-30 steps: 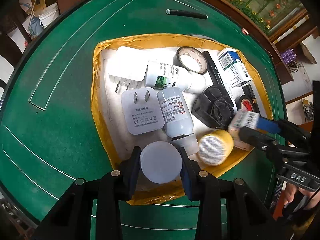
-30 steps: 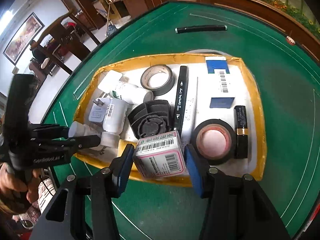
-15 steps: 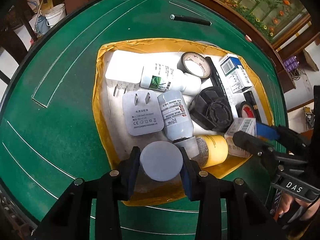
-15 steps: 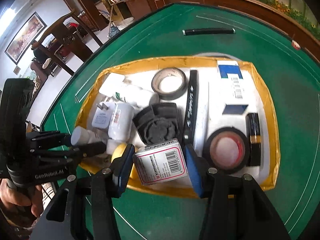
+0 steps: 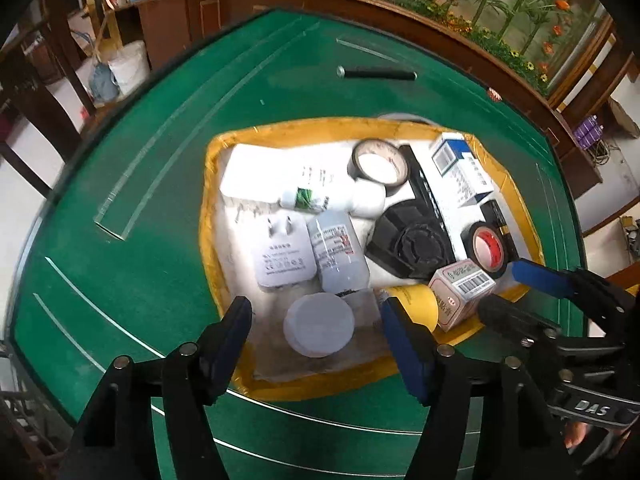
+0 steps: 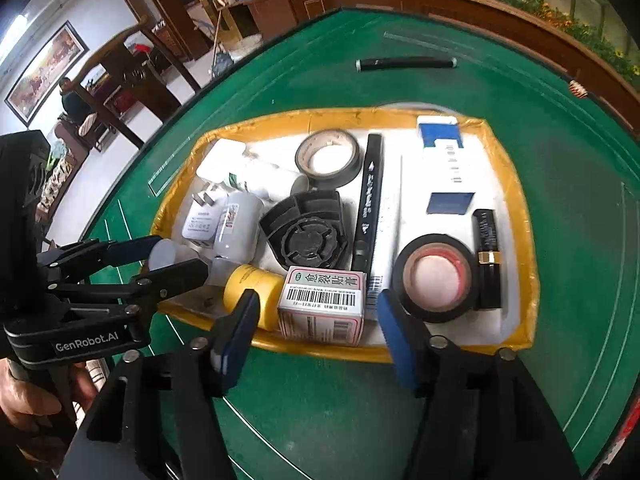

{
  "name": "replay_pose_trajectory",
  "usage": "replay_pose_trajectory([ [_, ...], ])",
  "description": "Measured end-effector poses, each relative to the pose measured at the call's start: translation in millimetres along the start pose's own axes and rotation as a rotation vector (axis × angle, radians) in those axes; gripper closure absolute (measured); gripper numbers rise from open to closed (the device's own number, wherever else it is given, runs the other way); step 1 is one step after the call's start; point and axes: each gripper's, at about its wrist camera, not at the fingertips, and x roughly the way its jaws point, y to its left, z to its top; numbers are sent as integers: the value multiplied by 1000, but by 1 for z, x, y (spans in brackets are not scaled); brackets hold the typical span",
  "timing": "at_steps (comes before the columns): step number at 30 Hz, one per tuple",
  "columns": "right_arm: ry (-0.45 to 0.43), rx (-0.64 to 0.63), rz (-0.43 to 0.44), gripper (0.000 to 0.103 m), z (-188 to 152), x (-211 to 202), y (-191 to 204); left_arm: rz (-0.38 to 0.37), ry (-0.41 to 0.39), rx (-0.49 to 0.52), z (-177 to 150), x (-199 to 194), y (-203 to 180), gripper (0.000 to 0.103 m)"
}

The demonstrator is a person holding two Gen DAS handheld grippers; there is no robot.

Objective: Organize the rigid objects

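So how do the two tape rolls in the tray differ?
The far tape roll has a pale, tan inner core; the near tape roll has a red one. The far roll lies at the tray's back beside the black marker; the near one sits at the front next to the black-and-gold tube. Both are black and lie flat.

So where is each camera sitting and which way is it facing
Left wrist: on the left tongs, looking steeply down at the near corner of the yellow-rimmed tray; its blue pads stand clear of the grey round lid; the right tongs enter at right.
Right wrist: on the right tongs, looking down at the tray's near edge; open pads flank the barcoded box; the left tongs and a hand show at left.
Shared: tray, box, yellow bottle, red-cored tape roll.
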Motion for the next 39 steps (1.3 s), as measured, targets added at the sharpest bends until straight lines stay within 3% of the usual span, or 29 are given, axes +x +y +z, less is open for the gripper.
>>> replay_pose_trajectory([
  [5, -82, 24, -21, 19, -9, -31, -8, 93, -128, 35, -2, -33, -11, 31],
  [9, -113, 41, -37, 6, -17, -49, -13, 158, -239, 88, -4, -66, -26, 9],
  [12, -122, 42, -45, 2, -23, -55, -14, 174, -288, 104, -7, -84, -36, 1],
  [20, -107, 20, -65, 0, -43, -62, -13, 178, -240, 45, -21, -89, -42, 1],
  [34, -138, -8, -18, 0, -68, -77, -9, 189, -200, -21, -53, -103, -54, 1],
  [39, -156, -25, -7, 0, -72, -86, -5, 233, -202, -7, -60, -107, -62, 1],
])
